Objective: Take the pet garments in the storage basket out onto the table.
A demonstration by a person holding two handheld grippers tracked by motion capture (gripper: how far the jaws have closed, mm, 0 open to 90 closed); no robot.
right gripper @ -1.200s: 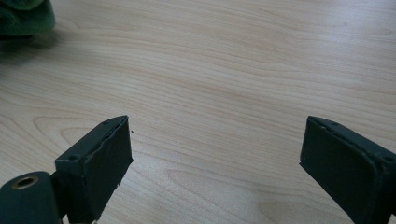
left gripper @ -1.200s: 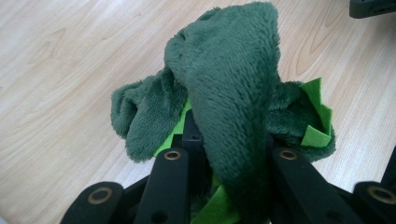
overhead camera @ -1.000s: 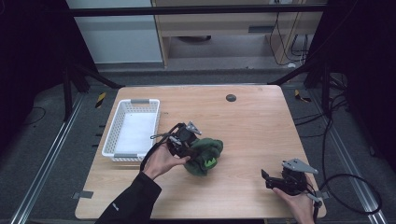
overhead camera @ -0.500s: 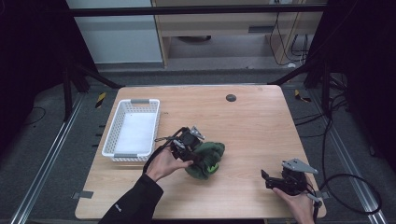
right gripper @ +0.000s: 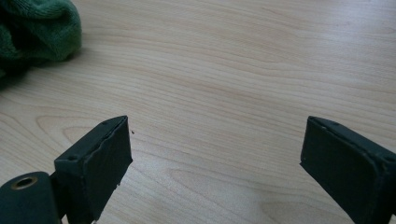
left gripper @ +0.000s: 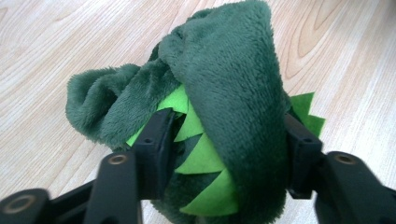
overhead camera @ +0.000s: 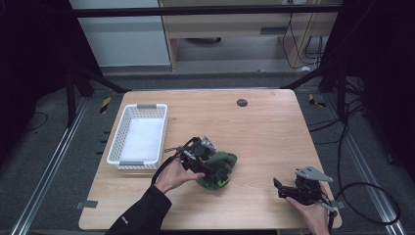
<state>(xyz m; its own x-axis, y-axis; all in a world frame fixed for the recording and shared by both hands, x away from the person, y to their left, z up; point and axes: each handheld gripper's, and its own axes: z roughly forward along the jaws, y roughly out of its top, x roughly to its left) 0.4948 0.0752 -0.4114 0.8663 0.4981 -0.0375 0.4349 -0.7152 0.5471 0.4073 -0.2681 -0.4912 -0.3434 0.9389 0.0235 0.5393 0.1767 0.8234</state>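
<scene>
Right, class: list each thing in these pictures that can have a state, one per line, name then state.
Left gripper: jaws have just been opening, plush toy between them.
Plush toy: crumpled, lying on the table.
Right gripper: open, holding nothing, low over bare wood.
Basket: upright on the table, nothing in it.

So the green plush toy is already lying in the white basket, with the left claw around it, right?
Not quite. The green plush toy lies on the wooden table, right of the white basket, as the high view shows. The left claw is around it, its jaws having just been opening.
</scene>
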